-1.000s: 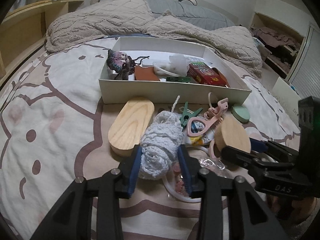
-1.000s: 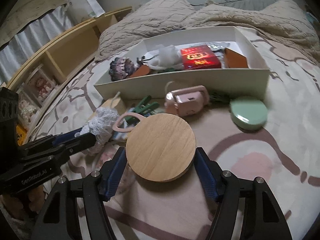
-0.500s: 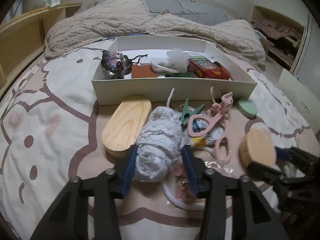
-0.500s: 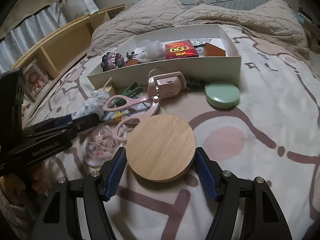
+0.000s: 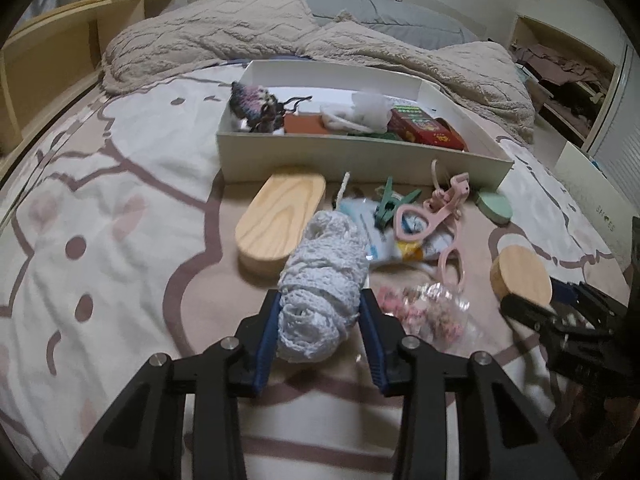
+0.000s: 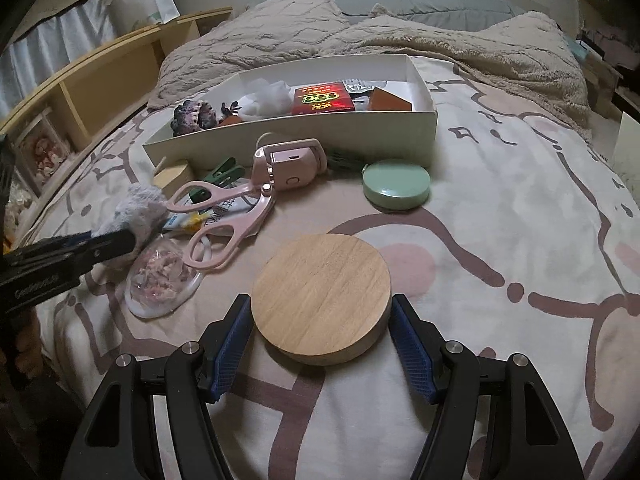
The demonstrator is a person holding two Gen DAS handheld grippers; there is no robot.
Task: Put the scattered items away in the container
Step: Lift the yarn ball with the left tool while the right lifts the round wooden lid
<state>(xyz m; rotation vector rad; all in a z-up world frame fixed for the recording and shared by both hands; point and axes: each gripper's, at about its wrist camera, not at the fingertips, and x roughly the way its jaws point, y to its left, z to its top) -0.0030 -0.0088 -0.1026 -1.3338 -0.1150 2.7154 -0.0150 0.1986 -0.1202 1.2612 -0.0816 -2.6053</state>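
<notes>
A white lace roll [image 5: 324,264] sits between the blue pads of my left gripper [image 5: 320,300], which is shut on it just above the bedspread. My right gripper [image 6: 321,304] is shut on a round wooden disc [image 6: 320,280], held low over the bed to the right of the pile. The white box [image 5: 360,156] lies beyond both grippers and holds a red packet, a knitted piece and other items. In front of it lie a wooden oval [image 5: 280,216], pink scissors [image 6: 224,220], a green clothespin [image 5: 390,204], a green round tin [image 6: 396,184] and a pink device [image 6: 294,164].
A clear bag of pink bits [image 6: 160,276] lies between the two grippers. A beige blanket [image 5: 240,40] is heaped behind the box. Wooden shelves [image 6: 100,84] run along the left of the bed, and open bedspread spreads to the right of the disc.
My right gripper has drawn back from the pile toward the near side with the disc, uncovering the scissors. My left gripper has kept its hold on the lace roll and barely moved.
</notes>
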